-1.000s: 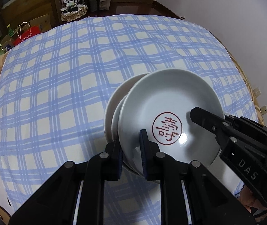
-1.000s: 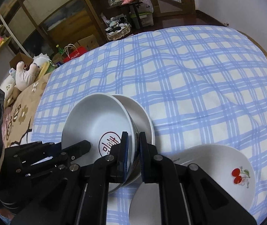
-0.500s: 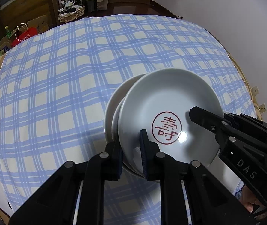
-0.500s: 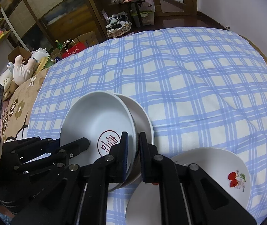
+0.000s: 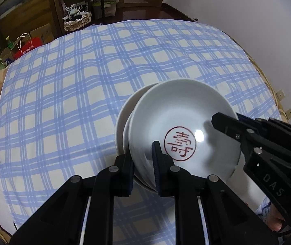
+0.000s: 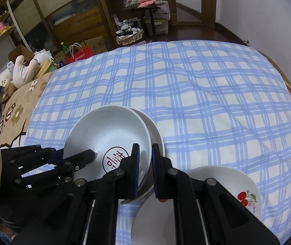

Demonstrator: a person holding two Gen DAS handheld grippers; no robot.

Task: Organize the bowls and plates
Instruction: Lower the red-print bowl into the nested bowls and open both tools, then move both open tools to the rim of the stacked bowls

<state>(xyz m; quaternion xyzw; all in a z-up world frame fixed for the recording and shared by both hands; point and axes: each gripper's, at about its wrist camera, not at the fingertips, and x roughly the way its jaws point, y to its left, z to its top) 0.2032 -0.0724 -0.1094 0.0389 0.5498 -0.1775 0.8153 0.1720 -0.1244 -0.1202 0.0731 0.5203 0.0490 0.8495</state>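
Note:
A stack of white bowls (image 5: pixel 174 120) with a red round seal mark in the top one is held above the blue checked tablecloth (image 5: pixel 74 85). My left gripper (image 5: pixel 143 157) is shut on the stack's near rim. My right gripper (image 6: pixel 144 155) is shut on the stack's opposite rim (image 6: pixel 148 143); it shows in the left wrist view (image 5: pixel 223 122) at the right. The stack also shows in the right wrist view (image 6: pixel 104 130). A white plate with a cherry picture (image 6: pixel 237 183) lies on the cloth below the right gripper.
Another white plate (image 6: pixel 145 220) lies partly under the cherry plate at the table's near edge. A brown flowered blanket (image 6: pixel 12 112) and plush toys (image 6: pixel 22 69) are at the left. Shelves and boxes stand beyond the table's far edge.
Both grippers keep their hold on the bowl stack. The stack has risen slightly and the view has tilted up, so more of the room beyond the table shows.

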